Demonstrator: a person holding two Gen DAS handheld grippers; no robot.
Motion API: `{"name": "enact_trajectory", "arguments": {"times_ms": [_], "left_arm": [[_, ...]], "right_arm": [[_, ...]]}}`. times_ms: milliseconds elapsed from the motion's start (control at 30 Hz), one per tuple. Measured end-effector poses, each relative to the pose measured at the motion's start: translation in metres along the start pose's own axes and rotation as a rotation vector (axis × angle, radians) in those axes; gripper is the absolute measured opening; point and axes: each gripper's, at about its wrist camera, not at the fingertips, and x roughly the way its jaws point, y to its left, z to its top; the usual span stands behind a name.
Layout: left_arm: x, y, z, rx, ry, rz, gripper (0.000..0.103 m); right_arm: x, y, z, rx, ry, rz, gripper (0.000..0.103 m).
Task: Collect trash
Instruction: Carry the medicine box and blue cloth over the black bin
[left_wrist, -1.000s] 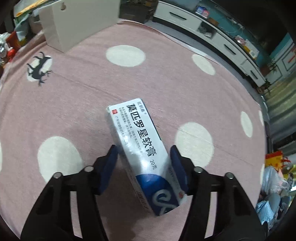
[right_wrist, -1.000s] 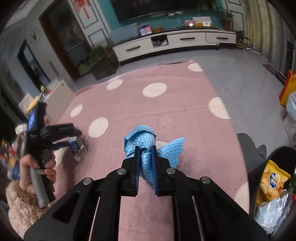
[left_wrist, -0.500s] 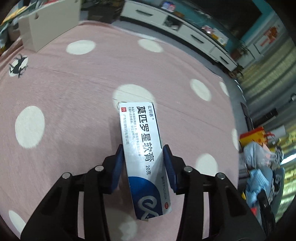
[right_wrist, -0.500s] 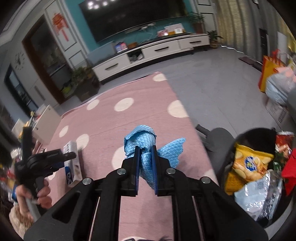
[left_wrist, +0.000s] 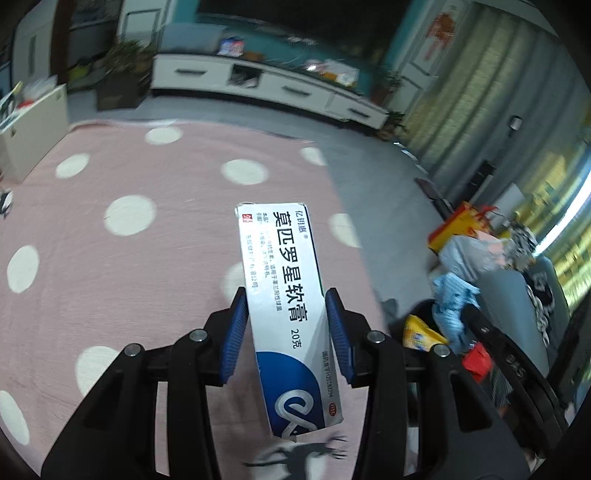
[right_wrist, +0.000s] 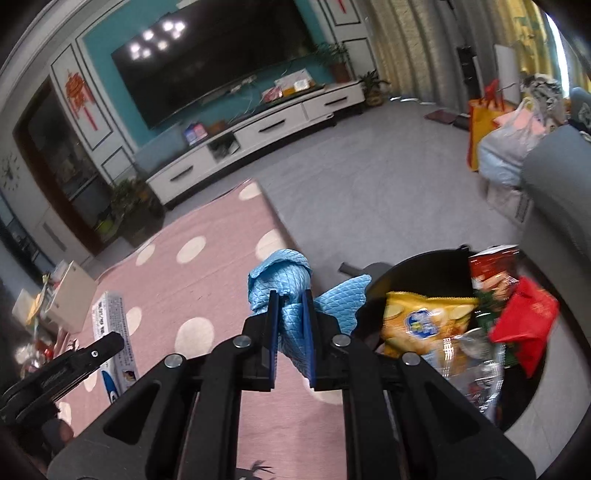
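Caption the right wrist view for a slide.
Right gripper shut on a blue cloth, beside a black bin of snack wrappers; left gripper carries a box over the pink rug.

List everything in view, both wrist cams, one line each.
ointment box: 1, white and blue, held in left claw above the rug
blue cloth: 1, light blue, crumpled, pinched in right claw
trash bin: 1, black, on the grey floor past the rug's edge
chip bag: 1, yellow, in the bin
red wrapper: 1, red, in the bin
rug: 1, pink with white dots, on the floor
TV: 1, black, on the teal wall
TV cabinet: 1, white, below the TV
left claw: 1, black, blue pads
right claw: 1, black, blue pads
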Motion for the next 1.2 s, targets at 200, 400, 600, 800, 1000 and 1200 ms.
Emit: {"name": "enact_trajectory", "arguments": {"times_ms": [200,400,600,800,1000,1200], "left_arm": [[-0.011,-0.062,-0.017,0.113,-0.035,-0.065,0.043],[-0.009,-0.116,-0.034,0.2,-0.046,-0.154,0.044],[0.008,-0.156,-0.052,0.264,-0.022,-0.232,0.044],[0.043,-0.182,-0.07,0.297,0.065,-0.307,0.044],[0.071,-0.191,-0.083,0.303,0.128,-0.329,0.044],[0.092,-0.191,-0.092,0.312,0.183,-0.327,0.044]], "right_arm": [[-0.025,-0.031,0.006,0.026,-0.071,-0.063,0.013],[-0.045,-0.072,0.011,0.093,-0.114,-0.12,0.013],[-0.055,-0.11,0.009,0.147,-0.118,-0.187,0.014],[-0.05,-0.141,0.005,0.199,-0.078,-0.24,0.014],[-0.044,-0.158,0.001,0.235,-0.039,-0.253,0.014],[-0.028,-0.159,-0.001,0.226,0.027,-0.248,0.014]]}}
